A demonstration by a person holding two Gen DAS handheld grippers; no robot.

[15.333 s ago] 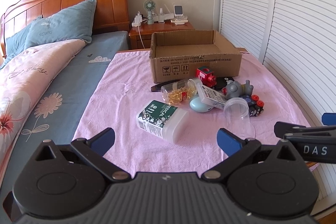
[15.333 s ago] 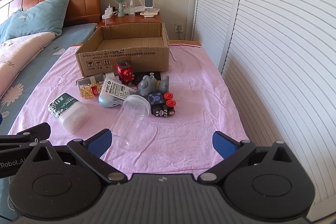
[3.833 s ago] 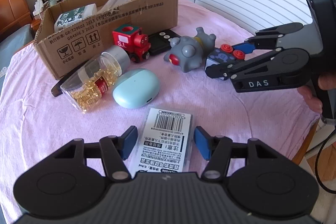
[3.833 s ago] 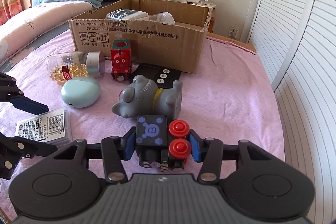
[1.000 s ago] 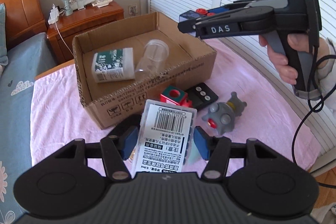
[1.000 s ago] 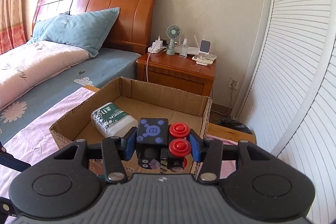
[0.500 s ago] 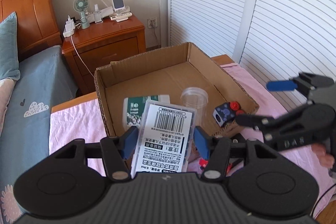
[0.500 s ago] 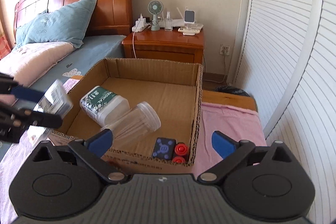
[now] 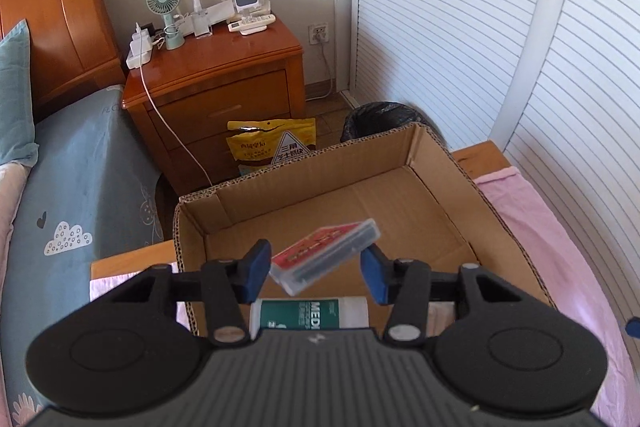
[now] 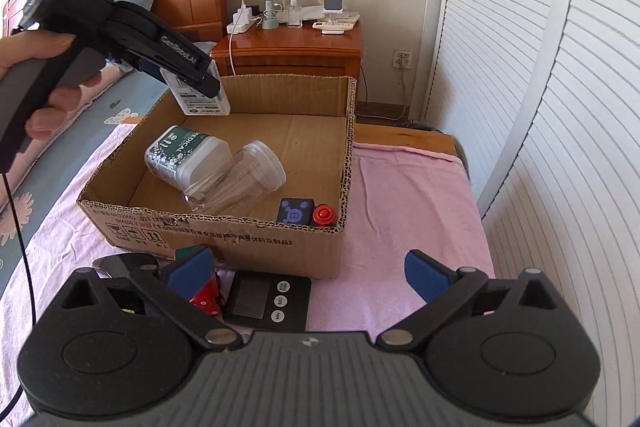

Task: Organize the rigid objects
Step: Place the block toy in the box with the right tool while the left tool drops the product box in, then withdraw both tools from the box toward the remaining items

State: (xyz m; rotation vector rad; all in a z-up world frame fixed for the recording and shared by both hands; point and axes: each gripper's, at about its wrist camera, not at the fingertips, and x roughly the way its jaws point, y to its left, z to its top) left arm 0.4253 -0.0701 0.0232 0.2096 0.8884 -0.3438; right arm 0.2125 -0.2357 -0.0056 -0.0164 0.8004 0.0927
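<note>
Only the right wrist view lets us see the cardboard box's (image 10: 224,227) contents: green-labelled bottle (image 10: 180,155), clear cup (image 10: 240,179), blue-and-red toy block (image 10: 308,213). Our right gripper (image 10: 308,271) is spread wide, with nothing between its pads. Our left gripper (image 9: 316,267) pinches the flat clear case (image 9: 324,251) over the box, tilted, red label up.

The left gripper (image 9: 316,267) angles downward, its jaws closed on a case (image 9: 324,253) that sits tilted between the pads. A hand (image 10: 36,83) is wrapped round its handle, fingers curled under. The right gripper (image 10: 310,273) also tips downward, jaws spread wide with nothing between them.
</note>
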